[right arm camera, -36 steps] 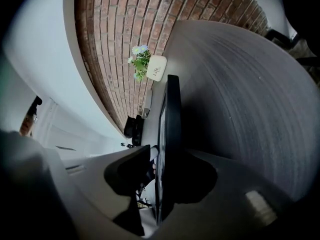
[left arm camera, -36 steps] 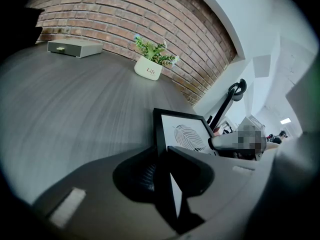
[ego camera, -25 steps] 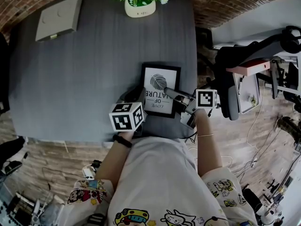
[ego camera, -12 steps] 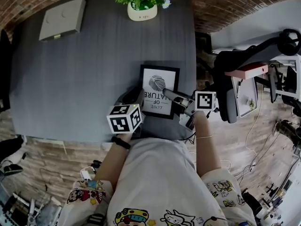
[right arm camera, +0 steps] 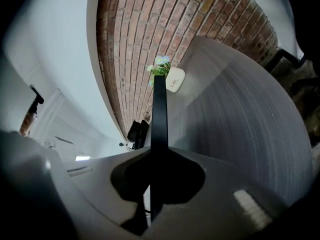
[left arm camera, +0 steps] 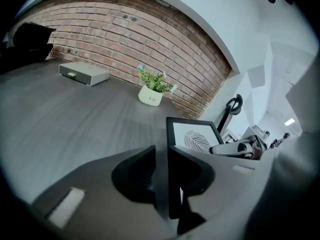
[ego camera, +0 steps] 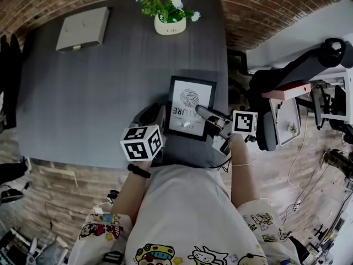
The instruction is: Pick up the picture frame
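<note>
Softly, evenly lit. Heavily fisheye-bent toward edges, with black vignette corners in both gripper views. Blurred up close, dark in the near hollows; sharp farther out on table [ego camera: 83,93] and wall [left arm camera: 125,39].

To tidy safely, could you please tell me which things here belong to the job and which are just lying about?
In the job: picture frame; left gripper, on its left edge, jaws just eased wider; right gripper, shut on its right edge.
Lying about: potted plant; grey box.
</note>
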Demonstrator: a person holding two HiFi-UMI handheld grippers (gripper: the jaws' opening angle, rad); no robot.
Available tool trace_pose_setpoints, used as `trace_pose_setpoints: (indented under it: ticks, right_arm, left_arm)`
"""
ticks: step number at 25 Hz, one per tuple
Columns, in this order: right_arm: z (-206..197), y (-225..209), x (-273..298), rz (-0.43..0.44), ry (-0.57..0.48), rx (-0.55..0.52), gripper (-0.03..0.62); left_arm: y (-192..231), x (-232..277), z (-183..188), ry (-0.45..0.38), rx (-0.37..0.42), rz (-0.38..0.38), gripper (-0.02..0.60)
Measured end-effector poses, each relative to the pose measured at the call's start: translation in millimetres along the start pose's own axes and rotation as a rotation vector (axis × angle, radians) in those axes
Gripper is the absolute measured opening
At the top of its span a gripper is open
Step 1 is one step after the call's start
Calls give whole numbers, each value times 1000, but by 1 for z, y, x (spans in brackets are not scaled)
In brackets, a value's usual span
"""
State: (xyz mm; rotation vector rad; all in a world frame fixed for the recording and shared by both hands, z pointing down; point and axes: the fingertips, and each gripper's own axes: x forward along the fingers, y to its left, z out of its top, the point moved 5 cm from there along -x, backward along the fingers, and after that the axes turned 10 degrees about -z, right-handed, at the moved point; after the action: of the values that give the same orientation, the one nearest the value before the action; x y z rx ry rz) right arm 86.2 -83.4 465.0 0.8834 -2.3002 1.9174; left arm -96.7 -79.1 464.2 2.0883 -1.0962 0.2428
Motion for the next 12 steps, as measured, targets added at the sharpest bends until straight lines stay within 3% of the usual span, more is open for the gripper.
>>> trace_pose_setpoints:
  ticks: [6, 12]
  right_arm:
    - [9, 15, -18, -102, -44, -180, 14]
    - [15, 55, -36, -107, -120, -340, 14]
  left_arm:
    - [-14, -18, 24, -80, 73, -5, 95]
    - [-35, -43, 47, -158, 165, -10, 89]
